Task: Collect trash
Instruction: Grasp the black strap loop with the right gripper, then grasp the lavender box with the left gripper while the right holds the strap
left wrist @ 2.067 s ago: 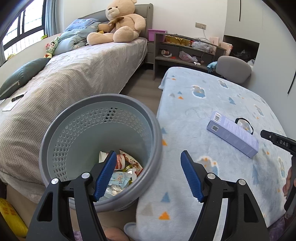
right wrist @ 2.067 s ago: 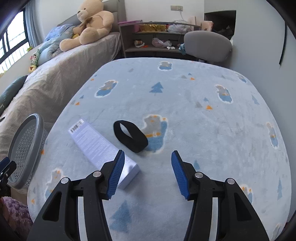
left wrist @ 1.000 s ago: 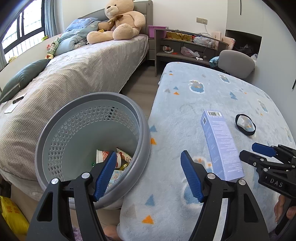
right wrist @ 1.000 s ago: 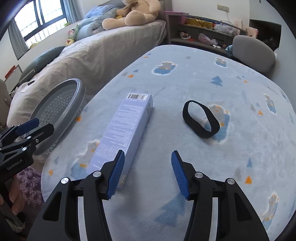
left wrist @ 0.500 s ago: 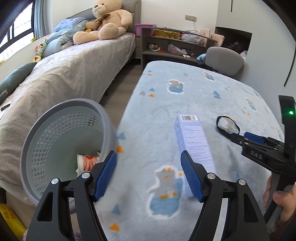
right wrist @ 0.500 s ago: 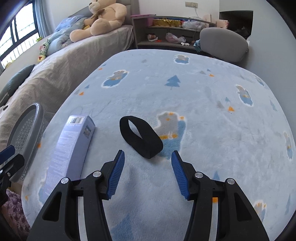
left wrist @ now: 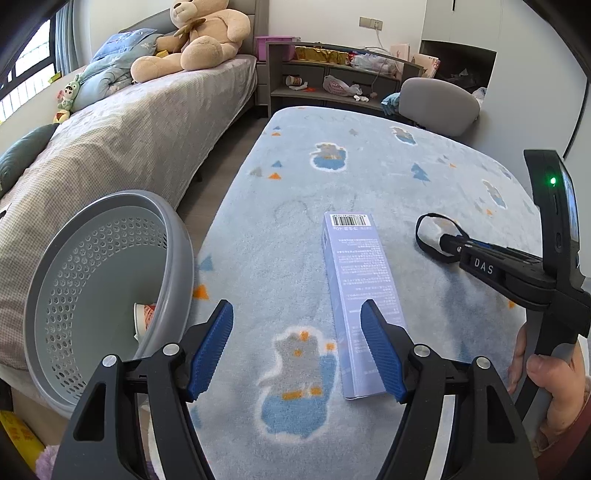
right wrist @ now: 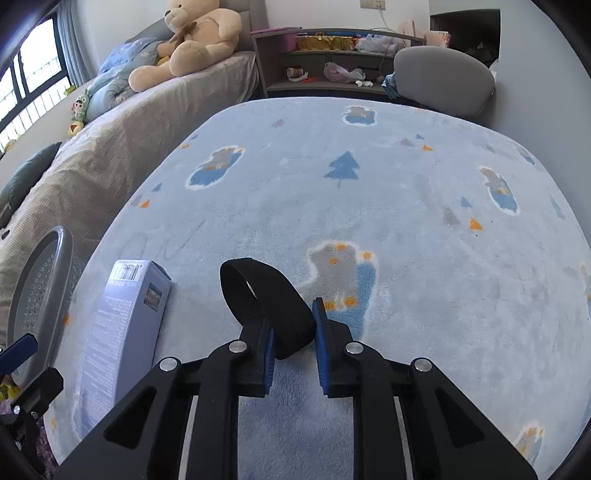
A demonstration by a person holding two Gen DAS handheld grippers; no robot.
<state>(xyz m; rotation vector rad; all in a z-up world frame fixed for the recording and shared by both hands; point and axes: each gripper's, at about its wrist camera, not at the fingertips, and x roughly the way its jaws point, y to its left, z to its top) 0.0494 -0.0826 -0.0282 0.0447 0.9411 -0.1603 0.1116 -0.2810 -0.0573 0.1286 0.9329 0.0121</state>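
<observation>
A long lavender box [left wrist: 356,280] with a barcode lies on the blue fleece blanket [left wrist: 369,177]; it also shows in the right wrist view [right wrist: 123,332]. A black band loop [right wrist: 264,295] lies right of it, and also shows in the left wrist view [left wrist: 430,236]. My right gripper [right wrist: 293,332] has closed to a narrow gap around the near end of the band. My left gripper [left wrist: 295,347] is open and empty, low over the blanket, its right finger beside the box's near end. The grey perforated basket [left wrist: 48,258] holding wrappers stands to the left.
A bed with a teddy bear [left wrist: 199,33] runs along the left. A shelf unit [left wrist: 332,74] and a grey chair [left wrist: 439,103] stand at the back. A floor gap separates the bed from the blanket-covered surface. A yellow item [left wrist: 18,435] lies below the basket.
My right gripper has moved forward to the black band and narrowed its jaws around it. My left gripper has swung right, from over the basket to over the blanket beside the box.
</observation>
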